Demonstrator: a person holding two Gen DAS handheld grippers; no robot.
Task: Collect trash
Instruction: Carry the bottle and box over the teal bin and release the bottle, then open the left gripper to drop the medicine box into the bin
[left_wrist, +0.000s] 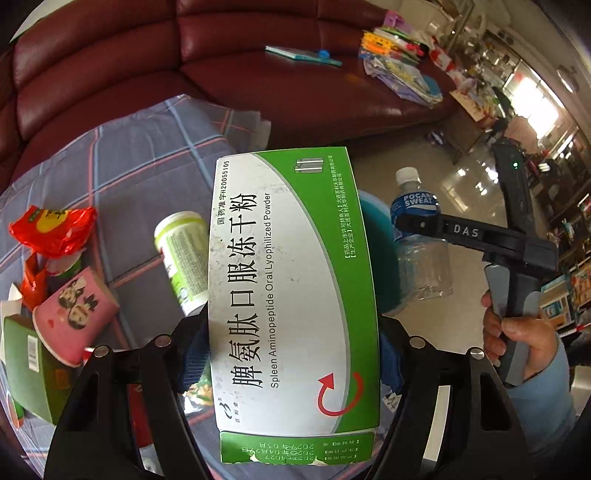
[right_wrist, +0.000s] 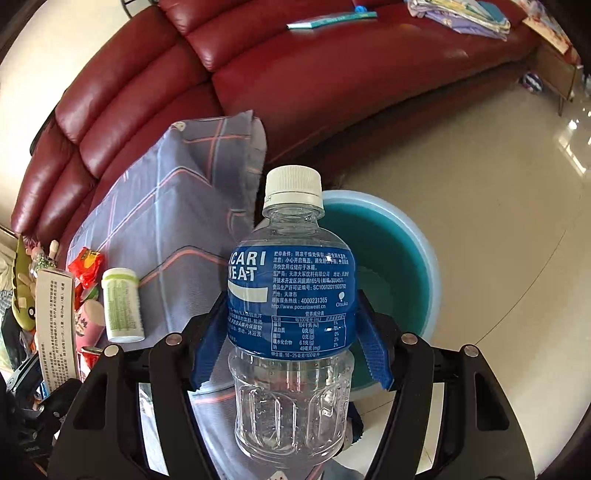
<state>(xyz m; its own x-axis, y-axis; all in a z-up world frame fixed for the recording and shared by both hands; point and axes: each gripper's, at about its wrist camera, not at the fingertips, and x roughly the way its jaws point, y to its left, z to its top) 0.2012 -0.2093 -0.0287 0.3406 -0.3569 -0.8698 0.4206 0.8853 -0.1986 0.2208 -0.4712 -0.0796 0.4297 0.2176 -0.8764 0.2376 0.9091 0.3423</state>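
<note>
Bucket (right_wrist: 399, 266) teal, contents unseen | left tool (left_wrist: 291, 354) clamps medicine box (left_wrist: 291, 288) | right tool (right_wrist: 291, 347) clamps empty bottle (right_wrist: 291, 295)

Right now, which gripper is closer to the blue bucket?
Right, probably. The right gripper holds the bottle just in front of the bucket. The left gripper holds the green box more over the cloth-covered table, beside the bucket.

Table under blue plaid cloth (right_wrist: 173, 221): white-green jar (right_wrist: 122, 306) lying flat, red wrapper (right_wrist: 85, 264), pink cup (left_wrist: 74, 314), green box (left_wrist: 27, 369). Teal basin (right_wrist: 399, 258) on floor (right_wrist: 480, 184).
</note>
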